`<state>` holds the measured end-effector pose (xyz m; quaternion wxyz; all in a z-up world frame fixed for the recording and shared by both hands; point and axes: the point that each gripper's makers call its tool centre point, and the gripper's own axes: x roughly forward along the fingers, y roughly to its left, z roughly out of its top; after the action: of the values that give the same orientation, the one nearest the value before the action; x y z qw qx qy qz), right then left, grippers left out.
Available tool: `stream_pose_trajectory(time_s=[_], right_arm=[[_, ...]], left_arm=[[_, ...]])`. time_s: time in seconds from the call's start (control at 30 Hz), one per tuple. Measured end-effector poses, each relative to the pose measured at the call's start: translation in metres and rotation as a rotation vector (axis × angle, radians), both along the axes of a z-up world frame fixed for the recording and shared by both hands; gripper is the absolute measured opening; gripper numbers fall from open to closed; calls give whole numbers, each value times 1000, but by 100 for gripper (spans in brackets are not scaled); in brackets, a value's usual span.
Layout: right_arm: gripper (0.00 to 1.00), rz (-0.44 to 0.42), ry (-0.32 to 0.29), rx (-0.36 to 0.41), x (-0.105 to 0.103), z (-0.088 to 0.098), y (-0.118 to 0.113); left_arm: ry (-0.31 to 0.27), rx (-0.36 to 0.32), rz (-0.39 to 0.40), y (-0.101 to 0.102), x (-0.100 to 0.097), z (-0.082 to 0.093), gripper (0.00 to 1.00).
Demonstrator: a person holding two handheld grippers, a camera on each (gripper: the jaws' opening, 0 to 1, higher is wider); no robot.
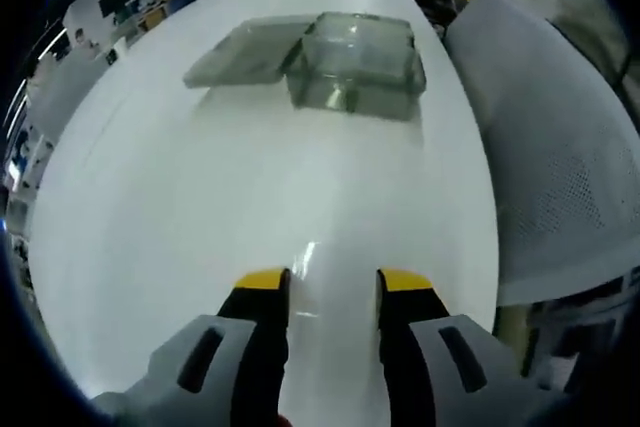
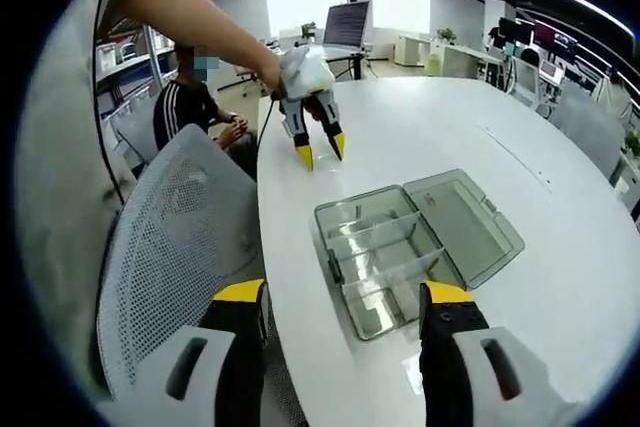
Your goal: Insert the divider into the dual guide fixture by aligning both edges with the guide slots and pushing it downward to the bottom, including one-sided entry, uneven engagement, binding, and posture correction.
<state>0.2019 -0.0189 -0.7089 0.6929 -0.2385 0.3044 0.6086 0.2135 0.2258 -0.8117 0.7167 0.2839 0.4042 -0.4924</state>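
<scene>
Divider (image 2: 372, 238) sits inside the clear fixture box (image 2: 400, 247), lid flopped open; left gripper (image 1: 332, 282) and right gripper (image 2: 340, 297) both spread wide, holding nothing.

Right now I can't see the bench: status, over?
Left tongs open, empty, above the table. Right tongs open, empty. Clear box lid open, dividers seated inside. Nothing in the way.

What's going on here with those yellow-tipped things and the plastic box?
A person holds a pair of tongs in each hand over a white table. The left tongs and the right tongs are both open and empty. A clear plastic box with dividers inside lies open on the table, its lid flat beside it, untouched.
</scene>
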Motion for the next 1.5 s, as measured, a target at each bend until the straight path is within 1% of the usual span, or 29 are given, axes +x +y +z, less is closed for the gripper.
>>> stream_pose_trajectory(time_s=[0.17, 0.37, 0.63, 0.73, 0.87, 1.0, 1.2, 1.5], right_arm=[[58, -1, 3, 0, 2, -1, 1], [58, 5, 4, 0, 3, 0, 3], [58, 12, 4, 1, 6, 0, 7], [58, 13, 9, 4, 7, 0, 9], [58, 16, 11, 10, 8, 1, 12], [58, 11, 23, 26, 9, 3, 17], [57, 10, 30, 37, 13, 4, 23], [55, -13, 65, 68, 22, 5, 36]], left_arm=[[3, -5, 16, 0, 0, 0, 32], [13, -22, 62, -3, 1, 1, 30], [4, -16, 72, -2, 2, 2, 30], [4, -23, 92, -2, 4, 5, 30], [5, -26, 93, -4, 4, 8, 29], [-8, -49, 105, -10, 7, 16, 29], [-36, -76, 100, -23, 8, 29, 29], [-89, -138, 93, -48, 10, 57, 29]])
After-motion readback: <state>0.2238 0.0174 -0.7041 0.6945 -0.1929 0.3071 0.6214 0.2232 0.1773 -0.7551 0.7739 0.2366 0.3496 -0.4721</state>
